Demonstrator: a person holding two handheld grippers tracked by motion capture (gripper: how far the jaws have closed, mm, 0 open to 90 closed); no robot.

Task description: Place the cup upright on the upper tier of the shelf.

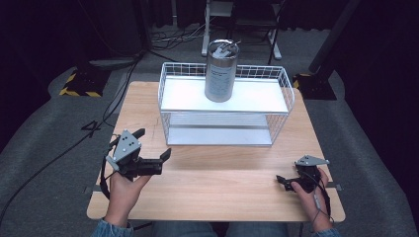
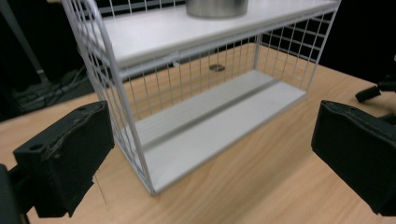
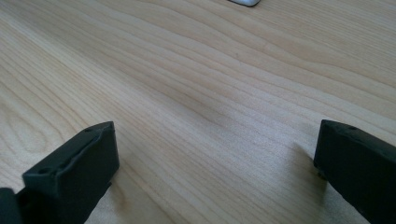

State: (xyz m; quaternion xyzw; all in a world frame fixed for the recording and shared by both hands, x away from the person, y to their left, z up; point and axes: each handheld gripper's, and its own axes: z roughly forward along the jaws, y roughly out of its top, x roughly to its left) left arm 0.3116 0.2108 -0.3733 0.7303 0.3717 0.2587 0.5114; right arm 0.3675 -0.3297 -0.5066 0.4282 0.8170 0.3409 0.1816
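Left gripper [image 1: 154, 143]: held in the person's left hand [image 1: 123, 185] above the near-left part of the table, jaws spread wide with nothing between them; in the left gripper view they frame the near corner of the rack
Right gripper [image 1: 282, 180]: held in the person's right hand [image 1: 314, 190] low over the near-right part of the table, jaws wide apart and holding nothing; the right gripper view has bare wood grain between them
Wire rack [image 1: 225, 111]: white, two-tiered, standing on the far half of the table, roughly centred; open mesh sides, a white upper shelf and a white lower shelf
Metal canister [image 1: 221, 70]: silver cylinder, upright on the upper shelf, towards the rear and a little left of the shelf's middle; its base edge appears at the top of the left gripper view [image 2: 217, 7]
Canister relative to fingers: well apart from both grippers, raised on the shelf and beyond the rack's front rim; the left gripper is the nearer one, ahead of the rack's front-left corner; neither touches it
Small round item [image 2: 216, 68]: seen through the mesh behind the lower shelf; too small to identify
Table [image 1: 212, 192]: light wood top, bare between the two grippers
Surroundings: grey floor with dark cables [image 1: 59, 153] trailing to the left
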